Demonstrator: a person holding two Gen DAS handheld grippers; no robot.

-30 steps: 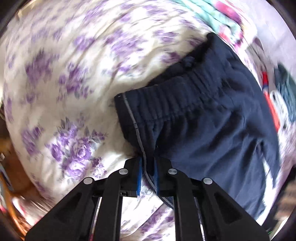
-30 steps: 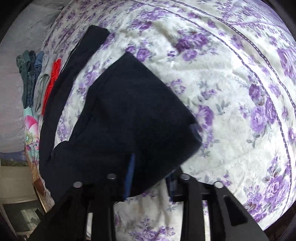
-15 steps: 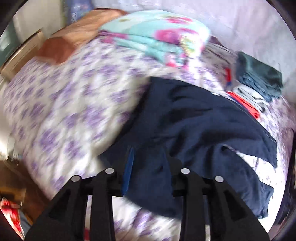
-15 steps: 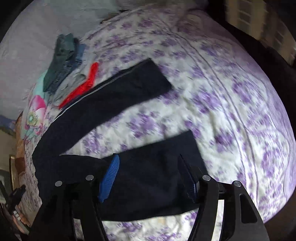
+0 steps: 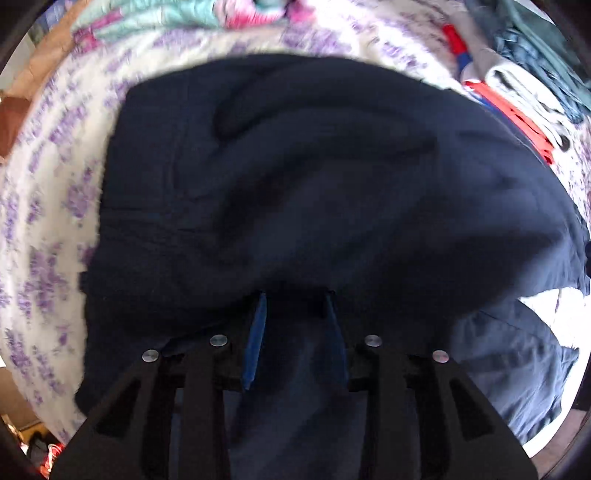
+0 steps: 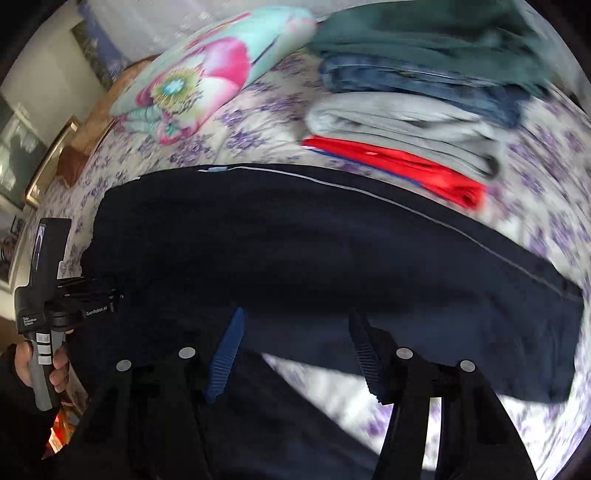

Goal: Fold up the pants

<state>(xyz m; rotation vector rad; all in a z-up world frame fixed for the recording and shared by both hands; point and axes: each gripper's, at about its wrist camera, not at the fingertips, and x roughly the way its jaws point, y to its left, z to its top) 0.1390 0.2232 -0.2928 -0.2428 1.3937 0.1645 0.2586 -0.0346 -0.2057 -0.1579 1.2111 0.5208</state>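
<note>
Dark navy pants lie spread and rumpled on a bed with a purple-flowered cover. In the right wrist view the pants stretch across the frame, a thin pale stripe along their far edge. My left gripper hangs just over the pants with its jaws apart and nothing between them. My right gripper is wide open over the near edge of the pants, empty. The left gripper body and the hand holding it show at the far left of the right wrist view.
Folded clothes are lined up beyond the pants: red, grey, blue denim and dark green. A teal and pink flowered pillow lies at the head of the bed. Wooden furniture stands beyond the bed's left edge.
Both grippers have let go of the pants and opened. Both have swung toward the far side of the bed. The pants now lie spread on the cover.
</note>
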